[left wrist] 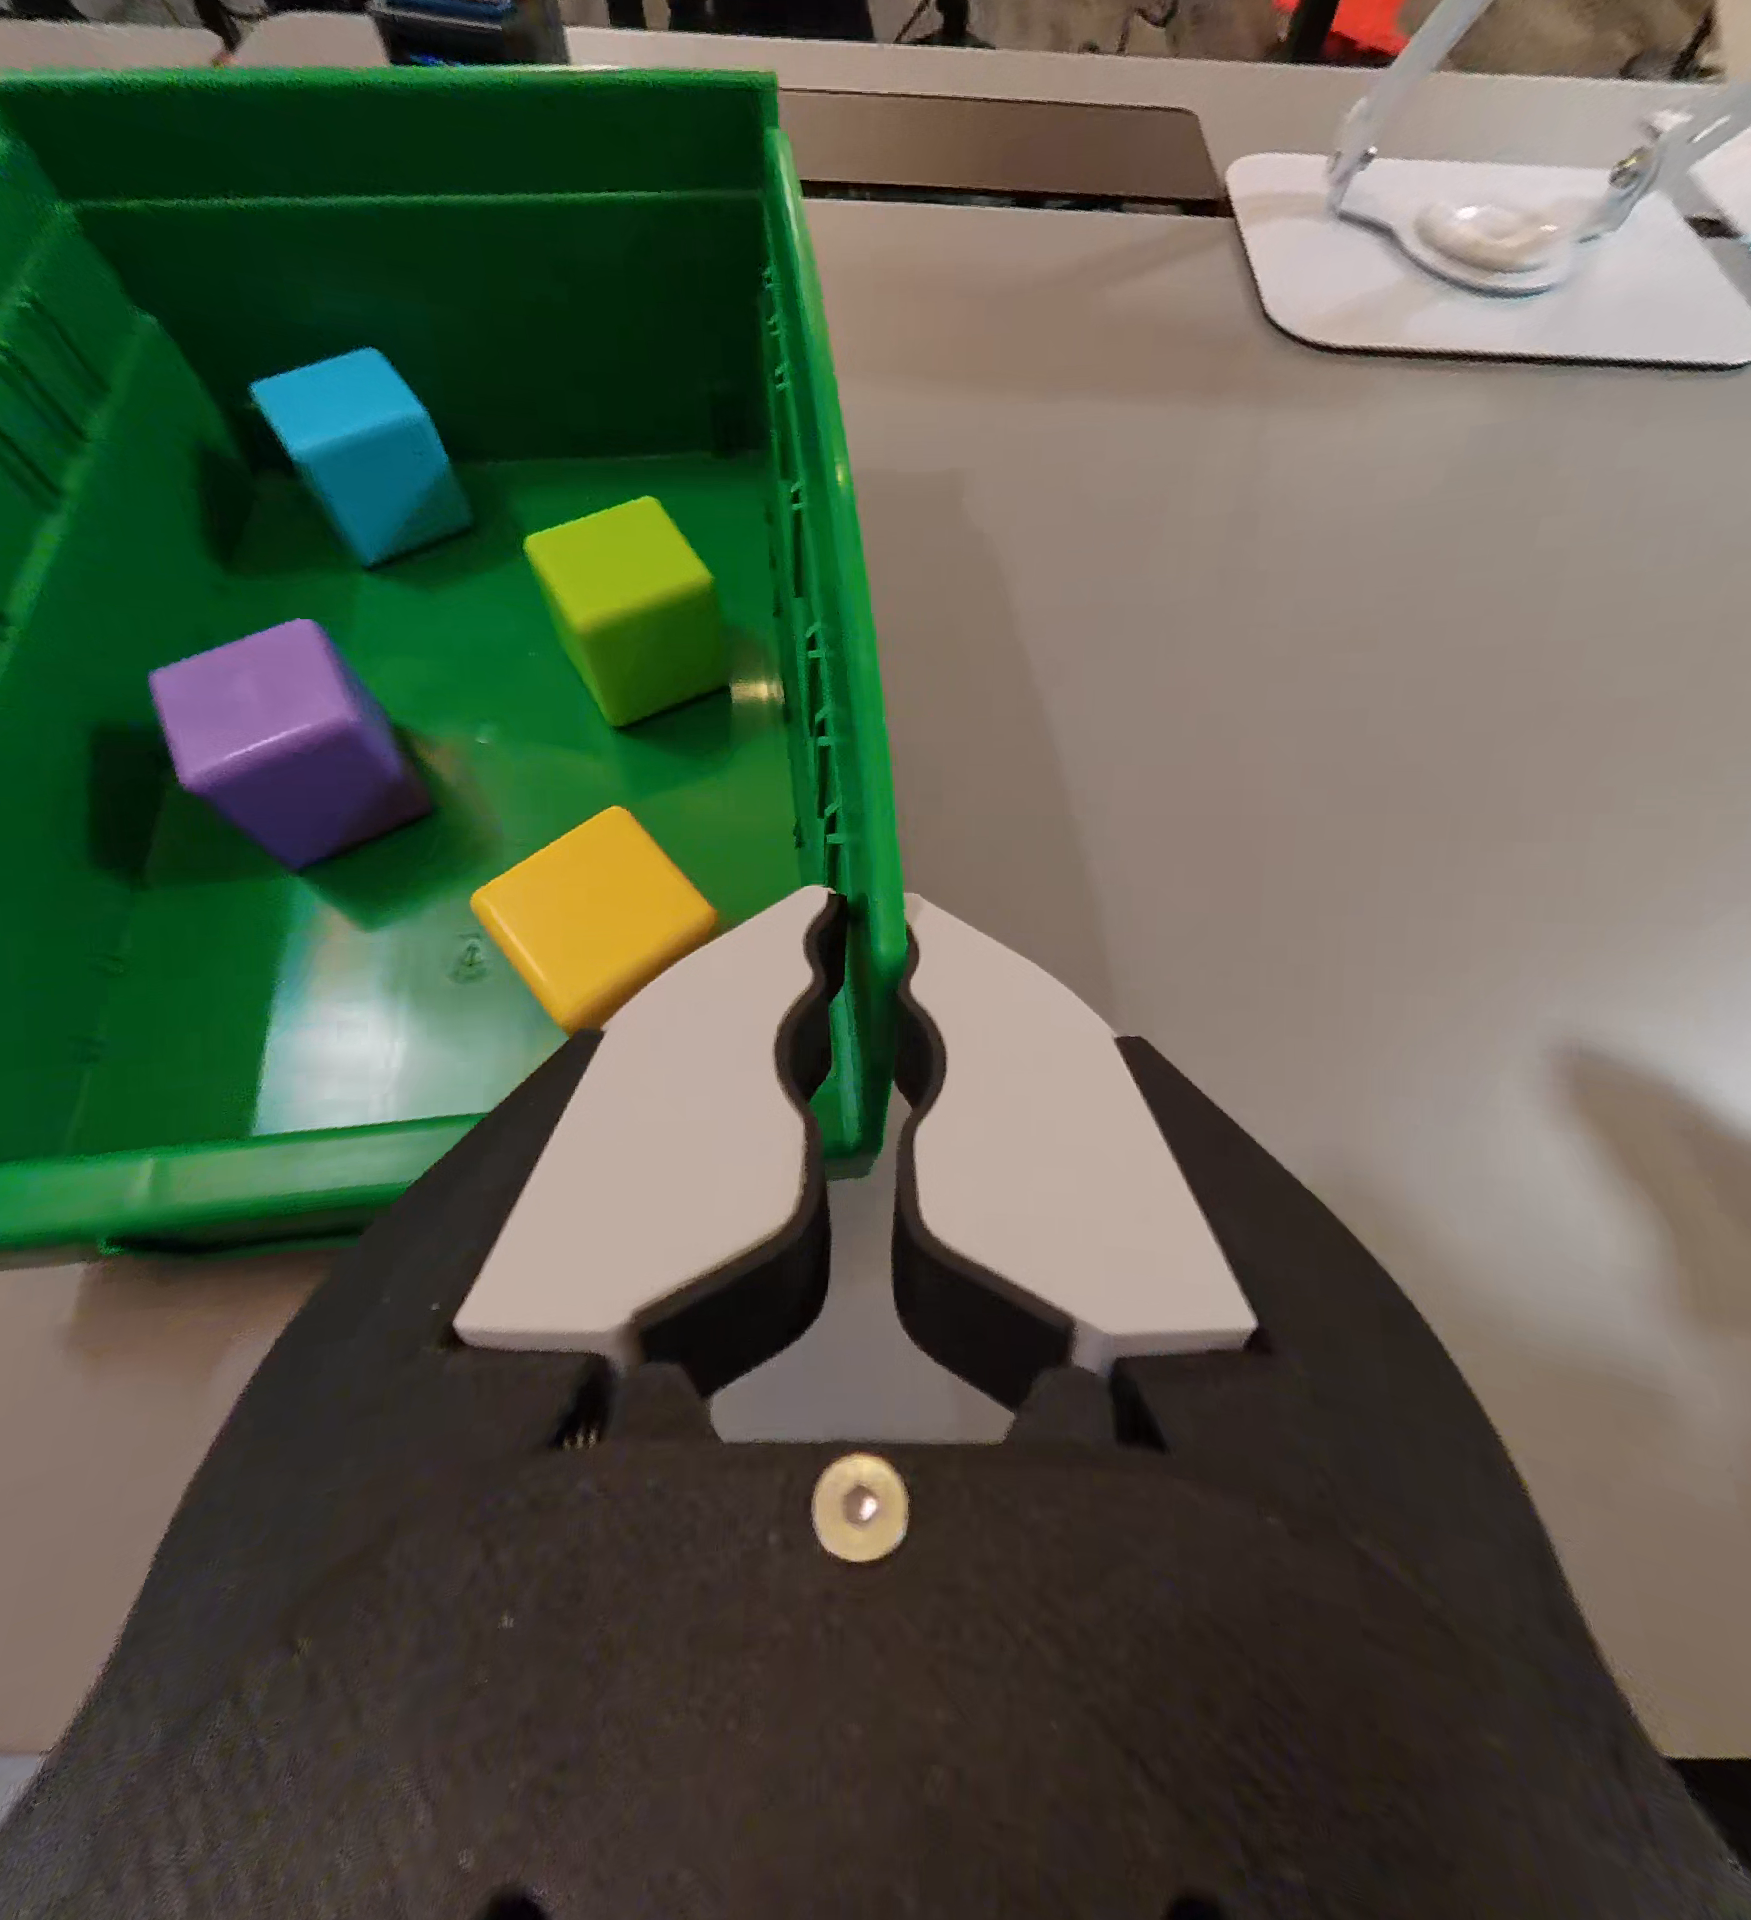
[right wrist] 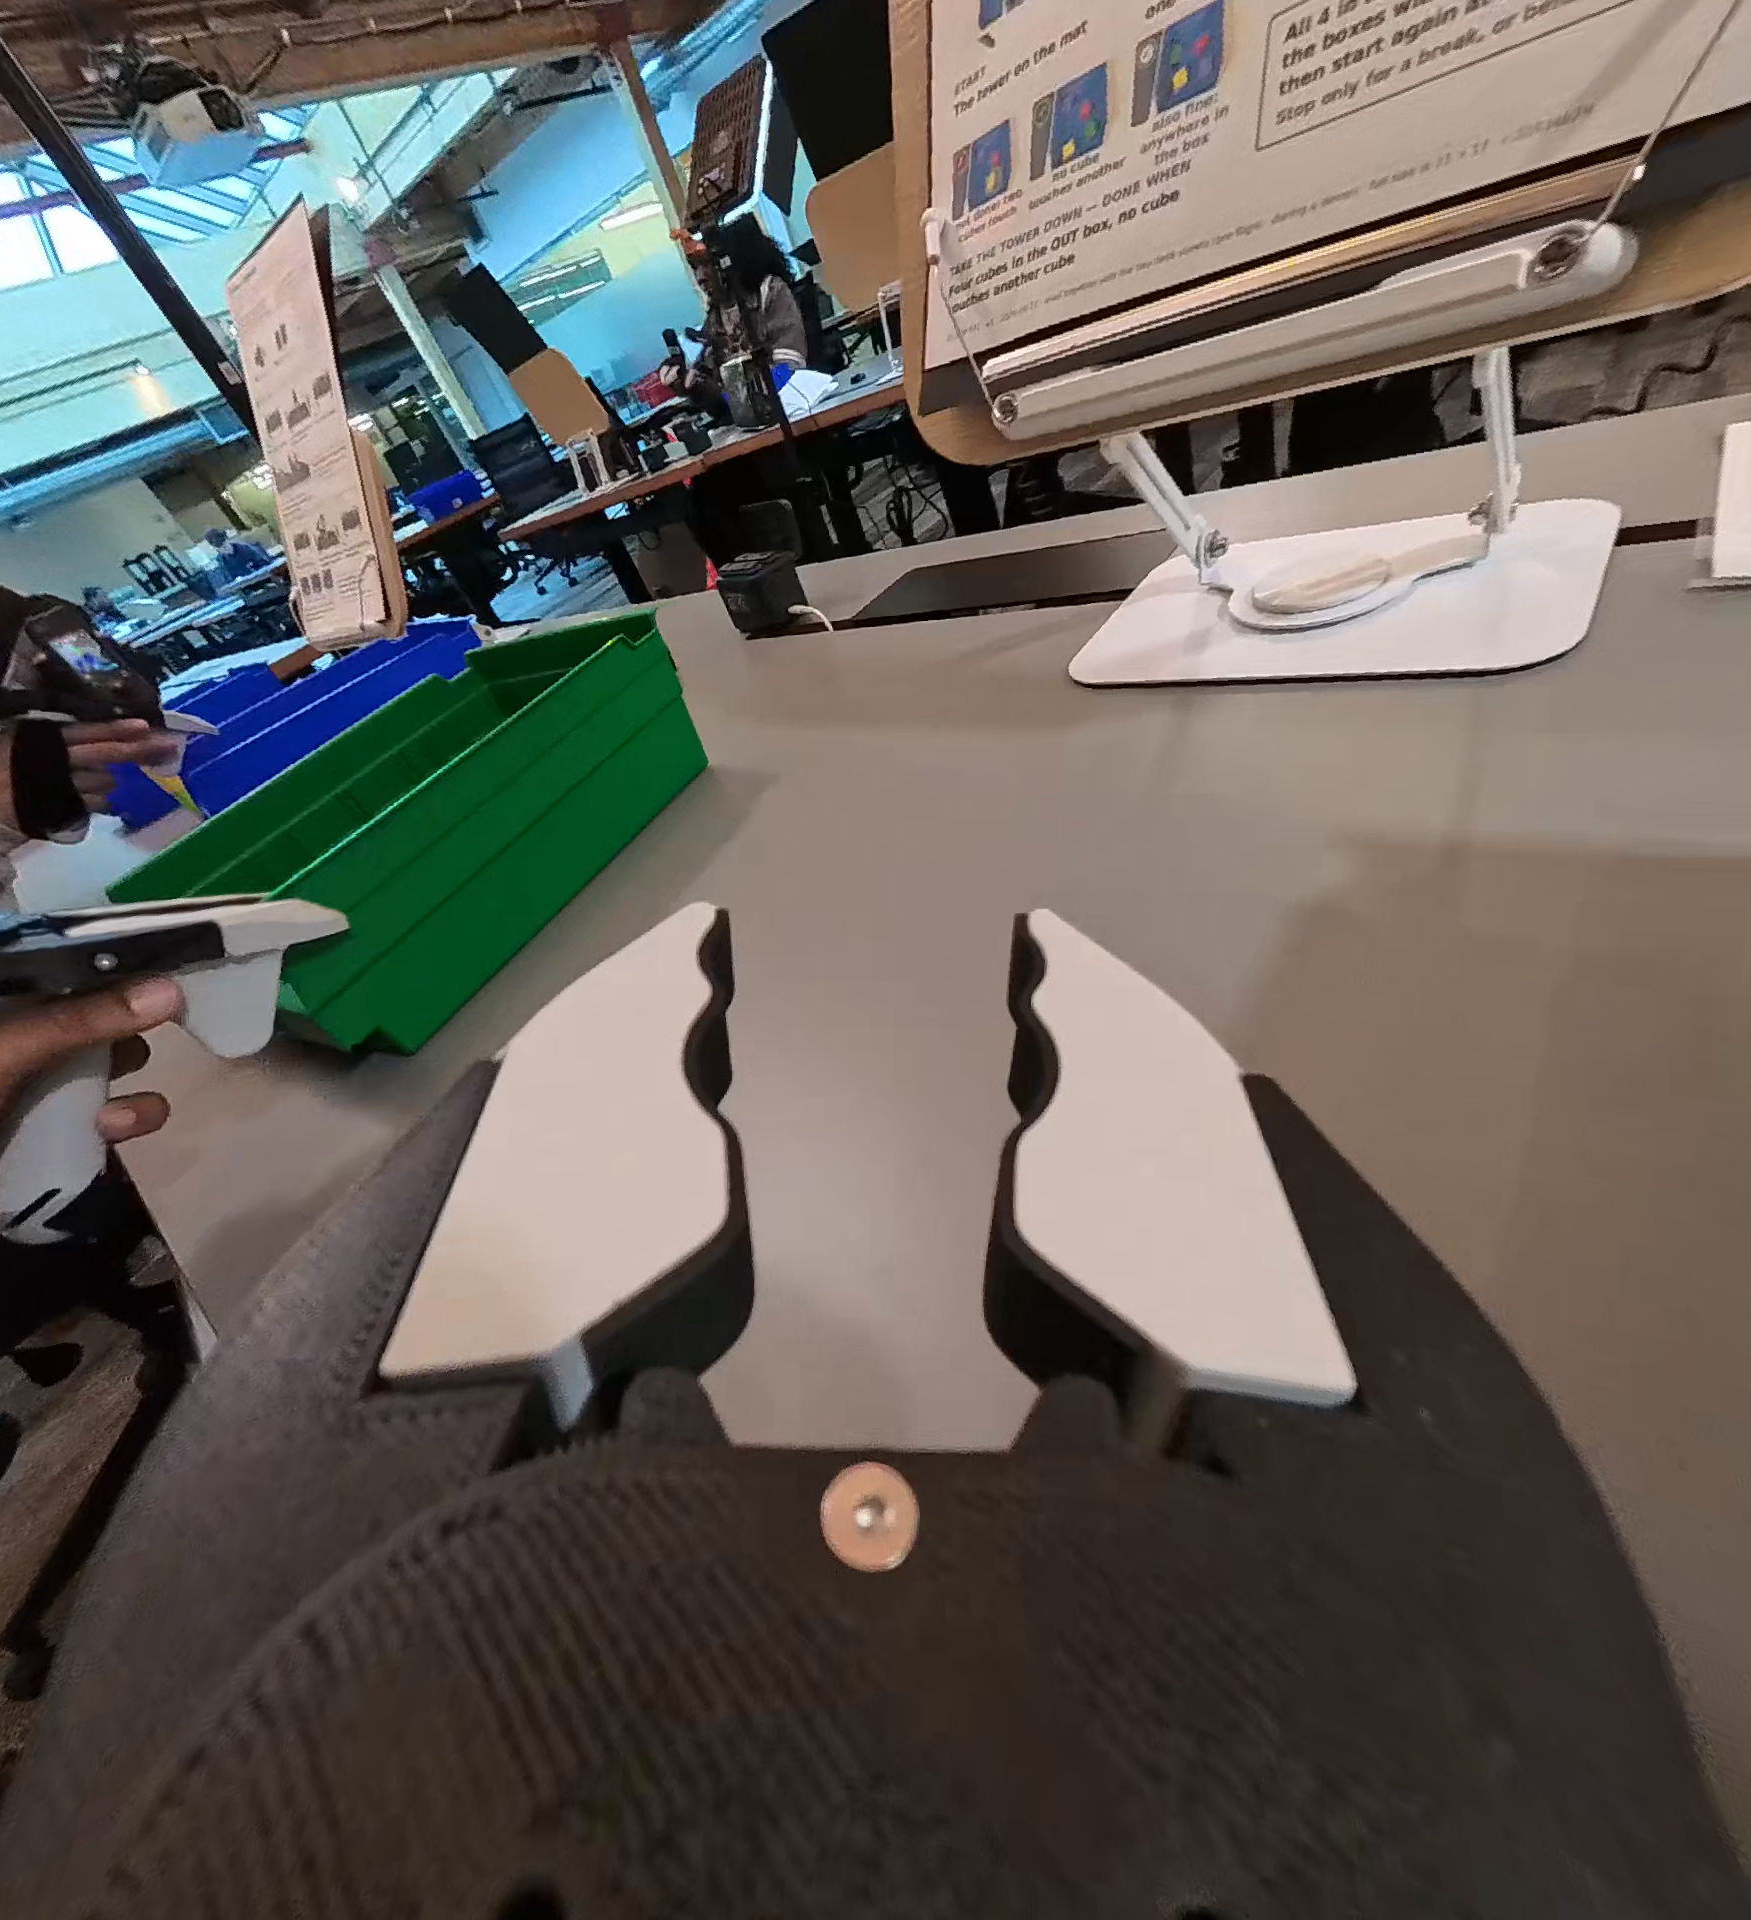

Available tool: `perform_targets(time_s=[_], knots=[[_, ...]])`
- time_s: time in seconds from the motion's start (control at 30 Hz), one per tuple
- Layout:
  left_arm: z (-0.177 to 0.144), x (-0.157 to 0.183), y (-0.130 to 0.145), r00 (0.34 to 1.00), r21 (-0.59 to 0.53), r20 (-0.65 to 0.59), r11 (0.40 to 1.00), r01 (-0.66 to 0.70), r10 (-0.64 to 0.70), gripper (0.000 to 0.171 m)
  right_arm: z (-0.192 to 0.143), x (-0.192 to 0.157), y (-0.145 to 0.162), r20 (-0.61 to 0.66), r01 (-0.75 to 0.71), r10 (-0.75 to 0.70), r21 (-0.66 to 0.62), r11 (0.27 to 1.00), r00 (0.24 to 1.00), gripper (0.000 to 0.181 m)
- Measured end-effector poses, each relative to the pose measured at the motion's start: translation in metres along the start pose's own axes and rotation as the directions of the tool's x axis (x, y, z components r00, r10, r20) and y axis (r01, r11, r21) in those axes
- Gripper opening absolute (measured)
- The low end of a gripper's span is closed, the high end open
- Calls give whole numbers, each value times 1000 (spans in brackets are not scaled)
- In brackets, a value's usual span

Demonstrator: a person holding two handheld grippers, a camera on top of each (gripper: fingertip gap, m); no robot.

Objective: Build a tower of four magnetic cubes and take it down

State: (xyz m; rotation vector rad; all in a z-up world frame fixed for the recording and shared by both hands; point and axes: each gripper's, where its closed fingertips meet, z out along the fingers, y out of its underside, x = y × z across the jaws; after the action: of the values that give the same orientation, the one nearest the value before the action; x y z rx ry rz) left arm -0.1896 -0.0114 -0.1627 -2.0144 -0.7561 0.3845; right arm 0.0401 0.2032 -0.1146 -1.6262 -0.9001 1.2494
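Observation:
A green bin (left wrist: 538,312) stands on the grey table (left wrist: 1266,727) and holds a blue cube (left wrist: 362,452), a lime cube (left wrist: 627,608), a purple cube (left wrist: 279,738) and a yellow cube (left wrist: 590,914), all apart from each other. My left gripper (left wrist: 869,914) is at the bin's near right corner, its jaws closed on the right wall, which fills the narrow gap between them. The yellow cube lies just left of its left finger. My right gripper (right wrist: 871,925) is open and empty, low over bare table right of the bin (right wrist: 497,821). The left gripper also shows in the right wrist view (right wrist: 320,920), held by a hand (right wrist: 9,1039).
A white stand (right wrist: 1370,592) holding a board with a printed sheet (right wrist: 1266,156) sits at the table's far right; it also shows in the left wrist view (left wrist: 1505,270). Blue bins (right wrist: 331,696) lie behind the green one. A person works at a distant table. The left gripper's tips are roughly 30 centimetres from the right gripper's.

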Motion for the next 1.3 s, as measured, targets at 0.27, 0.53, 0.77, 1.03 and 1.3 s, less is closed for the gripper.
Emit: perform_targets(time_s=[0.27, 0.53, 0.77, 1.03, 1.3], knots=[[-6, -8, 4, 999, 13, -15, 999, 49, -49, 6, 13, -19, 10, 27, 139, -138, -47, 989, 990, 53], [-41, -11, -40, 983, 270, -133, 949, 161, -129, 44, 15, -23, 12, 23, 214, -213, -56, 975, 977, 53], [-35, -94, -31, 980, 258, 80, 953, 158, -184, 72, 15, -20, 16, 36, 150, -148, -72, 986, 988, 53], [10, -80, -9, 994, -12, 108, 999, 34, -33, 87, 2, -15, 21, -8, 195, -197, -89, 977, 980, 53], [-15, -60, -77, 928, 119, -103, 931, -346, 358, 47, -14, -7, 27, -53, 237, -244, -116, 965, 968, 51]])
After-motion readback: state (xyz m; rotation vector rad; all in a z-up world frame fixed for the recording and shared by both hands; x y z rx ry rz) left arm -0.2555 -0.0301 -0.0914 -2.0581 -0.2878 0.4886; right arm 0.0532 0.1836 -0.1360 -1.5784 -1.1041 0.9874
